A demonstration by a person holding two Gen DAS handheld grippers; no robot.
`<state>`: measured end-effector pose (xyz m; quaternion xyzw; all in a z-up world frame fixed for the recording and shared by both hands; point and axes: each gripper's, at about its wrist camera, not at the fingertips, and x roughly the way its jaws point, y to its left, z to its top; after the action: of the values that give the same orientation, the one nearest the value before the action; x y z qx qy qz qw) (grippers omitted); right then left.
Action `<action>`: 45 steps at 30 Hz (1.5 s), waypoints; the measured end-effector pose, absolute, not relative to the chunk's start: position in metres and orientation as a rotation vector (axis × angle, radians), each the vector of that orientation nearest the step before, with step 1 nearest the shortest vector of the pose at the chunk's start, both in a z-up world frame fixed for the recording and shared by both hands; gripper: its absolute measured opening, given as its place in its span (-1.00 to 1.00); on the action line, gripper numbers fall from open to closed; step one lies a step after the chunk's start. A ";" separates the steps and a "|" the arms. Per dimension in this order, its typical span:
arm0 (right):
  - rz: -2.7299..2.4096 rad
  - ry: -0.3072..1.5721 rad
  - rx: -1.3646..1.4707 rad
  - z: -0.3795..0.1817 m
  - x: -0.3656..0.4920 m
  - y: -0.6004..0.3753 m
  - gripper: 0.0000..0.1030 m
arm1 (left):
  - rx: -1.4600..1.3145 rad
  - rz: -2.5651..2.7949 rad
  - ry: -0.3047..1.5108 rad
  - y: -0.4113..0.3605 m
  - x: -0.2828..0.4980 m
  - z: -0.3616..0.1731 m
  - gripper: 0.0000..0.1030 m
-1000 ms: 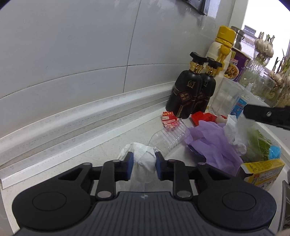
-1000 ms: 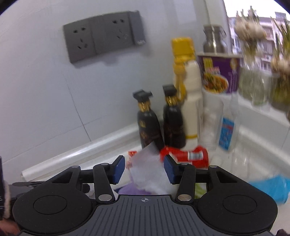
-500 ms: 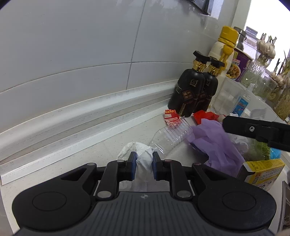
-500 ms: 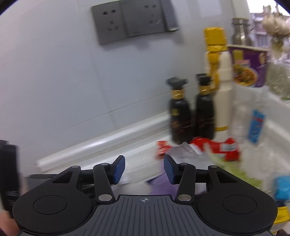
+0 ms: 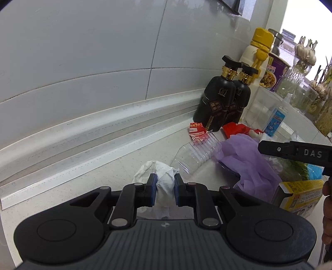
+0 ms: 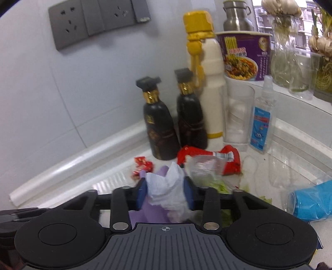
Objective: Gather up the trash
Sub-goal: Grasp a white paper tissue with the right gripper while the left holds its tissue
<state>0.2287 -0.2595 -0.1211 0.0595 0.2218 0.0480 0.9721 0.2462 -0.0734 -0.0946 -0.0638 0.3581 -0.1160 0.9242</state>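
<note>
Daylight from the window (image 5: 307,12) at upper right blows out there. Fisheye bends the edges; the right wrist view looks slightly motion-blurred, perhaps.

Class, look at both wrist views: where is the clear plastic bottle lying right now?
Left wrist view: clear plastic bottle lies on its side on the counter, between white tissue and purple glove.

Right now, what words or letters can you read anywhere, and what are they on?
"DAS": white letters on the side of the right gripper.
Two black bottles: gold labels, too small to read.
Purple noodle cup: print too blurred to read.
Clear spray bottle: blue label, blurred.
Yellow box: print too small.
Red wrapper: characters too small to read.
</note>
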 end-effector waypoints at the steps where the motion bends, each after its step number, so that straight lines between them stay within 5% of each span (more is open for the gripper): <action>1: 0.093 0.451 0.129 -0.122 0.229 -0.261 -0.68 | -0.129 -0.238 0.735 -0.073 0.246 -0.094 -0.71; 7: 0.104 0.431 0.181 -0.117 0.223 -0.267 -0.93 | -0.118 -0.247 0.732 -0.073 0.244 -0.089 -0.77; 24: 0.196 0.334 0.237 -0.069 0.161 -0.253 -0.95 | -0.147 -0.279 0.698 -0.055 0.209 -0.052 -0.79; 39: 0.268 0.393 0.243 -0.089 0.097 -0.217 -0.95 | -0.196 -0.231 0.720 -0.009 0.145 -0.048 -0.79; 45: 0.198 0.414 0.227 -0.093 0.116 -0.212 -0.60 | -0.239 -0.195 0.745 0.004 0.133 -0.053 -0.79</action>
<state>0.1158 -0.2122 -0.0926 0.1123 0.2046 0.0982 0.9674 0.1328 0.0045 -0.0532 -0.1161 0.3627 -0.0949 0.9198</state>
